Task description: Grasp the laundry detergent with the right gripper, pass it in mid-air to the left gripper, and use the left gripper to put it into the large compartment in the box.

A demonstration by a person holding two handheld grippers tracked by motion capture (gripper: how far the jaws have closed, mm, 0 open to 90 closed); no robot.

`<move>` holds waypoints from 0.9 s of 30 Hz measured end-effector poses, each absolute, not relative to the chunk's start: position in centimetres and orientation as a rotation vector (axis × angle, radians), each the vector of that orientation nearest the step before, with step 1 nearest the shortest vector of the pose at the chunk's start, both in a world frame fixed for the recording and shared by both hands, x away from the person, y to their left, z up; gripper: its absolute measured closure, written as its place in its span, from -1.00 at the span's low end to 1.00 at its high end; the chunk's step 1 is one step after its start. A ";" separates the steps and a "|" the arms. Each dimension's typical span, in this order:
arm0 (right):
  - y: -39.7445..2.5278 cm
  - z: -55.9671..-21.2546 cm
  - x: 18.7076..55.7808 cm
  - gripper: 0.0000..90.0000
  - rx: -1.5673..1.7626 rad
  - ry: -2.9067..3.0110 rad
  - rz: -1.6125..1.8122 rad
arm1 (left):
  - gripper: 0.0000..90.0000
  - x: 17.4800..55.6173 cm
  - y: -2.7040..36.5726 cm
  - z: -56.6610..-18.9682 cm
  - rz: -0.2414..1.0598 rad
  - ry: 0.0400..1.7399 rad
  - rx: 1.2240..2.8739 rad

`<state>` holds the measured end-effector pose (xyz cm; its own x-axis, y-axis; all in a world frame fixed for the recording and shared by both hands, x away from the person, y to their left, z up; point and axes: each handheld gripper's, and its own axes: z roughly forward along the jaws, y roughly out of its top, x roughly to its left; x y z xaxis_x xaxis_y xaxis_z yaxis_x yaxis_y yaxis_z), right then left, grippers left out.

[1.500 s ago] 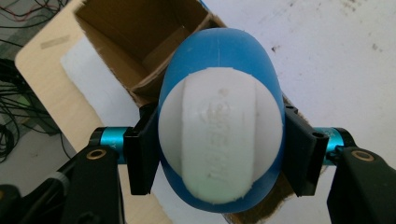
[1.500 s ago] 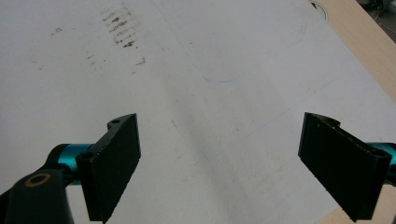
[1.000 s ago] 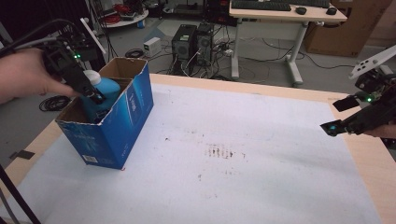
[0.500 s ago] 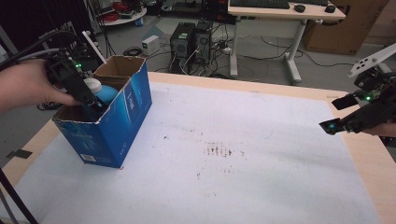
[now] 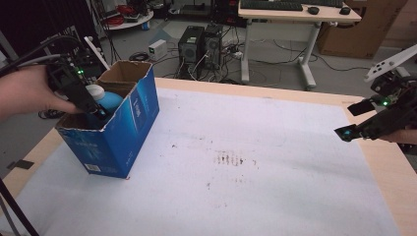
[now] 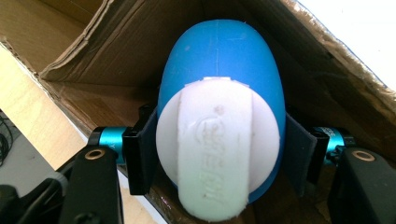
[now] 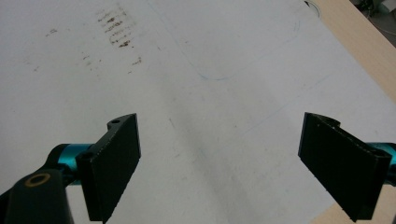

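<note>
From the high view we see the left gripper (image 5: 91, 105) reaching down into the open blue box (image 5: 125, 132) at the left side of the table (image 5: 275, 196). The blue bottle (image 5: 109, 100) with a white cap sits between its jaws, half inside the box. The left hand (image 5: 27, 91) comes from the left, the forearm nearly level. The right gripper (image 5: 361, 123) hovers near the right edge, well apart from the box.

In the left gripper view we see the jaws pressed on both sides of the bottle (image 6: 222, 107), just behind the cap (image 6: 215, 149). We judge the plastic smooth, light and stiff, so the wide body is the good place to hold.

In the right gripper view, the jaws stand wide apart with nothing between them, above the white table cover (image 7: 210, 56).
</note>
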<state>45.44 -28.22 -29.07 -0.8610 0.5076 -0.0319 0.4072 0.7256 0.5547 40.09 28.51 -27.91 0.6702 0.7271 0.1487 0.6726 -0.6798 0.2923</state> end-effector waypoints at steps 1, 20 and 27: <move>-28.2 -29.1 45.4 -0.73 0.732 2.747 0.820 | -0.16 40.1 28.5 -27.9 0.376 1.133 2.675; -28.5 -29.2 45.2 -0.73 0.742 2.744 0.820 | -0.17 40.1 28.6 -27.8 0.382 1.138 2.689; -28.5 -29.2 45.2 -0.73 0.742 2.741 0.822 | -0.17 40.2 28.5 -27.7 0.382 1.128 2.703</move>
<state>45.21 -28.47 -29.21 -0.8580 0.5127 -0.0325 0.4102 0.7219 0.5573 40.19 28.49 -27.67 0.6779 0.7168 0.1632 0.6685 -0.6934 0.2689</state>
